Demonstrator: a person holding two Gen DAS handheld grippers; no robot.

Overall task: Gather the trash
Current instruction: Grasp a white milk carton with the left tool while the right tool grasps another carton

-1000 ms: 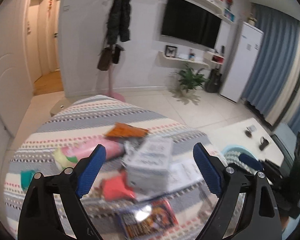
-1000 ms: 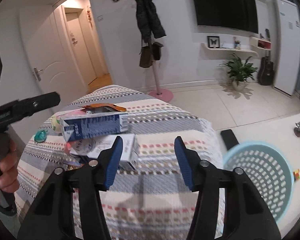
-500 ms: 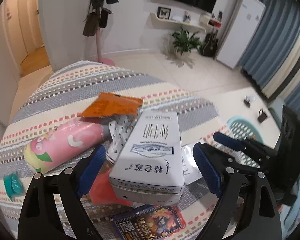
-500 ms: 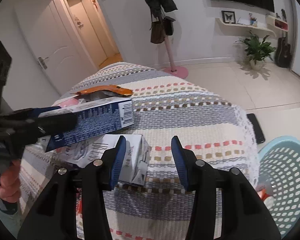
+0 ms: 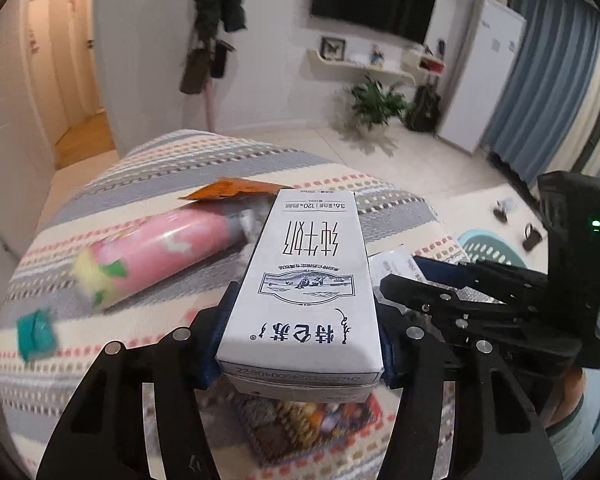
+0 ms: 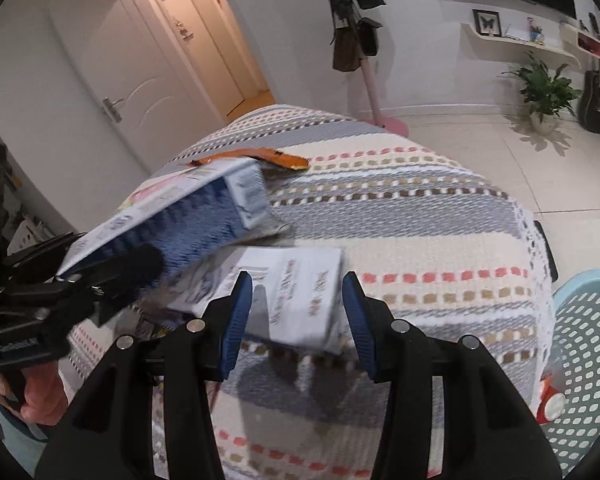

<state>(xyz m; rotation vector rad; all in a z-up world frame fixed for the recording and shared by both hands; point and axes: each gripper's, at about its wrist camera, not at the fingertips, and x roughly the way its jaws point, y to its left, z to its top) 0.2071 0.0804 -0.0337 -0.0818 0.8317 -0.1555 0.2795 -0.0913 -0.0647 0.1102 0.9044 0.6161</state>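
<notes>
My left claw is clamped on the near end of a white milk carton, its blue pads pressed against both long sides, and the carton sits lifted above the striped bench with its far end pointing away from me. Under and behind it I see a pink bottle lying on its side, an orange wrapper beyond that, a small teal scrap near the left edge and a colourful packet below the carton. My right claw stands partly open around a flattened white box lying on the bench; its pads flank the box, and I cannot tell whether they touch it. From the right wrist, the lifted carton appears tilted at the left. A pale blue perforated basket stands off the bench's right side with a red-and-white item inside.
</notes>
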